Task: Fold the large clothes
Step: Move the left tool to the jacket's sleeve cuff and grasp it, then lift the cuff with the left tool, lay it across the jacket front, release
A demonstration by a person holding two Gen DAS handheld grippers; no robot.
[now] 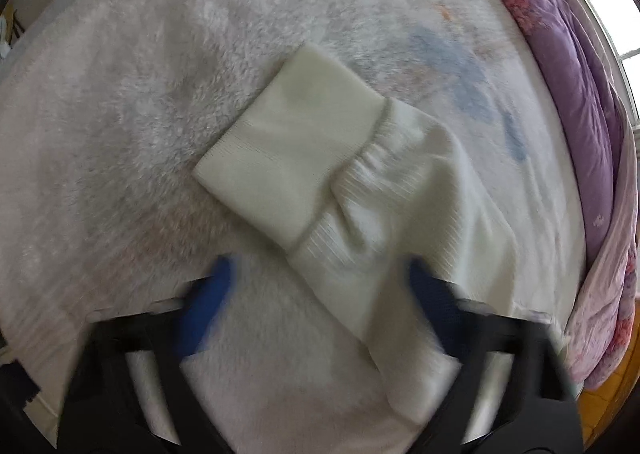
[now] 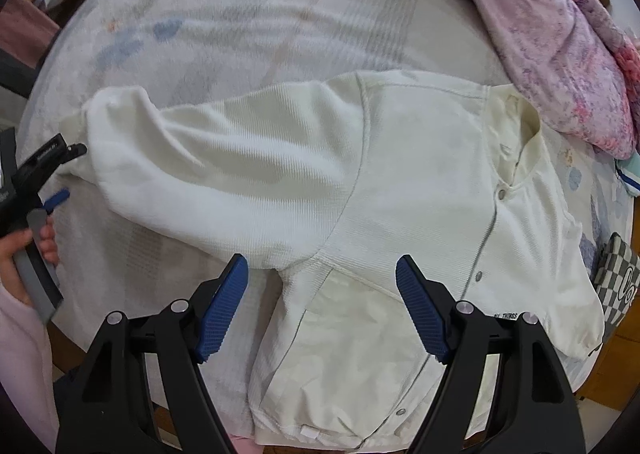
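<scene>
A cream snap-front jacket (image 2: pixel 420 190) lies spread face up on the bed, one sleeve (image 2: pixel 224 174) stretched out to the left. In the left wrist view that sleeve (image 1: pixel 400 214) ends in a ribbed cuff (image 1: pixel 288 150) lying flat on the fleece. My left gripper (image 1: pixel 320 274) is open above the sleeve just behind the cuff, holding nothing; it also shows at the sleeve's end in the right wrist view (image 2: pixel 60 174). My right gripper (image 2: pixel 322 274) is open and empty above the jacket's armpit.
The bed is covered by a white fleece blanket (image 1: pixel 120 114) with a faint print. A purple floral quilt (image 2: pixel 552 38) is bunched along the far side, also in the left wrist view (image 1: pixel 576 102). A checkered item (image 2: pixel 616 278) lies at the right edge.
</scene>
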